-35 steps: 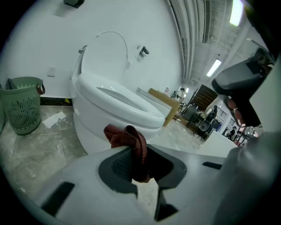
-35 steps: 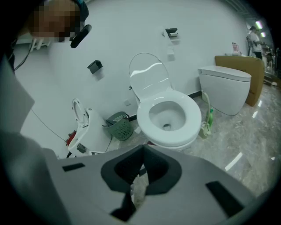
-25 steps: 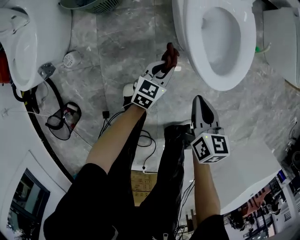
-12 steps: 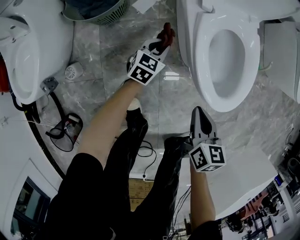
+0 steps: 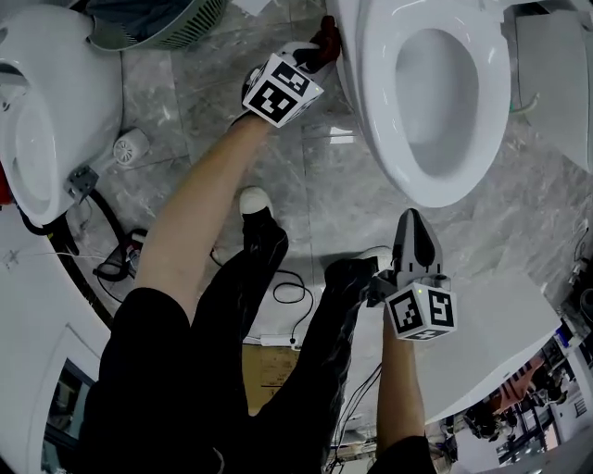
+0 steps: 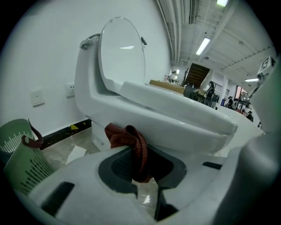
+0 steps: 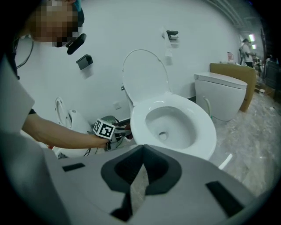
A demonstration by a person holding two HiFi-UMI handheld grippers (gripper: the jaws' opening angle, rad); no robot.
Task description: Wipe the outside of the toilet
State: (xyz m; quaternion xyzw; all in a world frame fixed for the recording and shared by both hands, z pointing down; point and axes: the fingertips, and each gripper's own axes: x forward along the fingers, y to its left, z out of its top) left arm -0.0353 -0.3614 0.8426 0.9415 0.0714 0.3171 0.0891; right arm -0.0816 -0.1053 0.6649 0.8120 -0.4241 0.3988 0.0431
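Note:
A white toilet (image 5: pixel 435 93) with its lid up stands at the top right of the head view. My left gripper (image 5: pixel 315 51) is shut on a dark red cloth (image 5: pixel 326 37) and presses it against the left outer side of the bowl. In the left gripper view the cloth (image 6: pixel 131 147) bunches between the jaws right under the bowl's rim (image 6: pixel 184 127). My right gripper (image 5: pixel 414 236) hangs low beside the person's leg, shut with nothing in it. The right gripper view shows the toilet (image 7: pixel 175 123) from the front and the left gripper (image 7: pixel 115 135) at its side.
A green basket (image 5: pixel 157 23) sits at the top left on the grey marble floor (image 5: pixel 204 102). A second toilet (image 5: pixel 51 120) stands at the far left, with cables (image 5: pixel 111 250) below it. A white box (image 5: pixel 491 343) is at the lower right.
My left gripper with the cloth has moved up along the toilet's left side toward its back and now touches the bowl. The right gripper has stayed nearly still.

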